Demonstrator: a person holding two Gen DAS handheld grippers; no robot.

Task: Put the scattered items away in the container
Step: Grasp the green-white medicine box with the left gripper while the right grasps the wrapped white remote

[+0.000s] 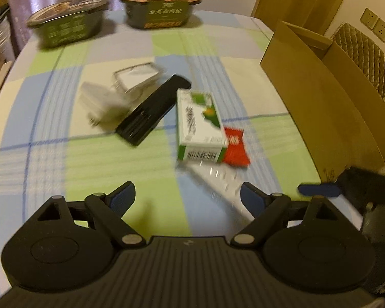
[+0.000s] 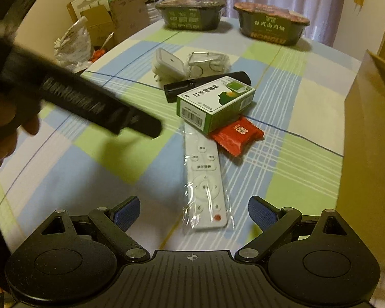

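Checked tablecloth (image 2: pixel 308 118) holds everything yet: remote (image 2: pixel 205 182), box (image 2: pixel 215 102), snack (image 2: pixel 237 137). Your left gripper (image 1: pixel 187 200) and right gripper (image 2: pixel 193 211) gape empty; carton (image 1: pixel 320 95) awaits.

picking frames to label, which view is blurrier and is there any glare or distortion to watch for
Left wrist view: motion blur smears the green-and-white box, black remote and white charger; box print unreadable. Right wrist view: sharper, white remote buttons legible, though its plastic sleeve glints and the left gripper's body is blurred in passing. Both: fisheye bends the table edge, with dim, warm light.
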